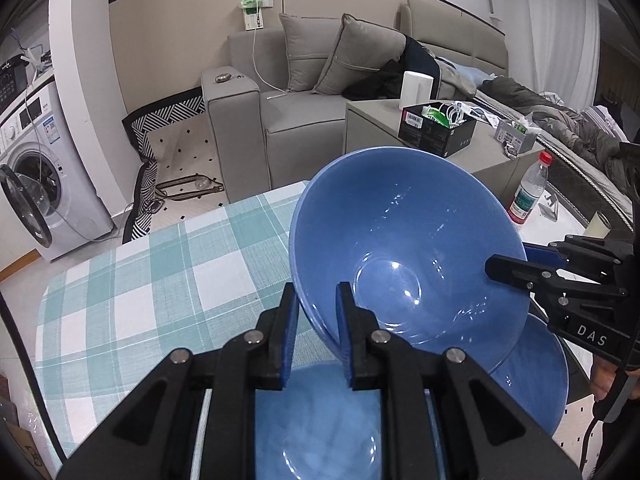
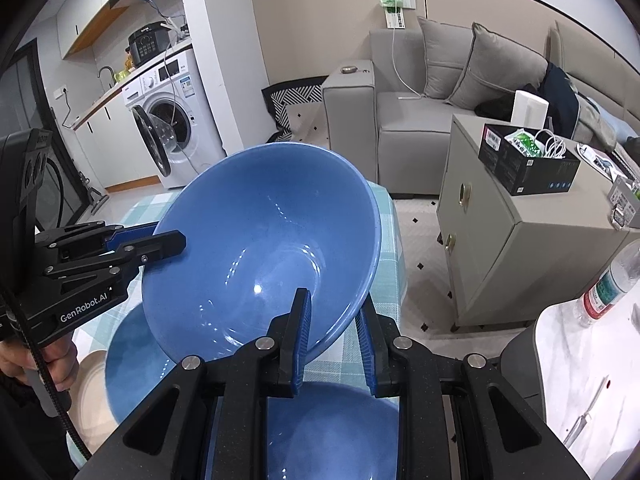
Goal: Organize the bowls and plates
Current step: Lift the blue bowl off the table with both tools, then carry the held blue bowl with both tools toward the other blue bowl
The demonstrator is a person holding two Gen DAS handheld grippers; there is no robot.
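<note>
Bowl, blue and glossy, hangs tilted above the counter, clamped at its rim by 2 claws; its open side faces both cameras and its inside is bare. Left claw is pinched on the near rim in the left wrist view, 1 blue pad inside the bowl and 1 outside; right claw comes in from the right edge of that view and grips the rim on the opposite side. From the right wrist view the same bowl sits between the right claw, closed on the lower rim, and the left claw, which bites the rim at the left; a hand shows under that left claw's body.

Below the lifted bowl lie 2 more blue dishes on the counter, 1 straight under each camera and blurred, 1 off to the side; a pale plate lies just beside them in the right wrist view. Teal checked cloth covers the counter. Farther back stand a grey sofa, a washer with its door open, a cabinet bearing a black box, and a bottle with a red cap.
</note>
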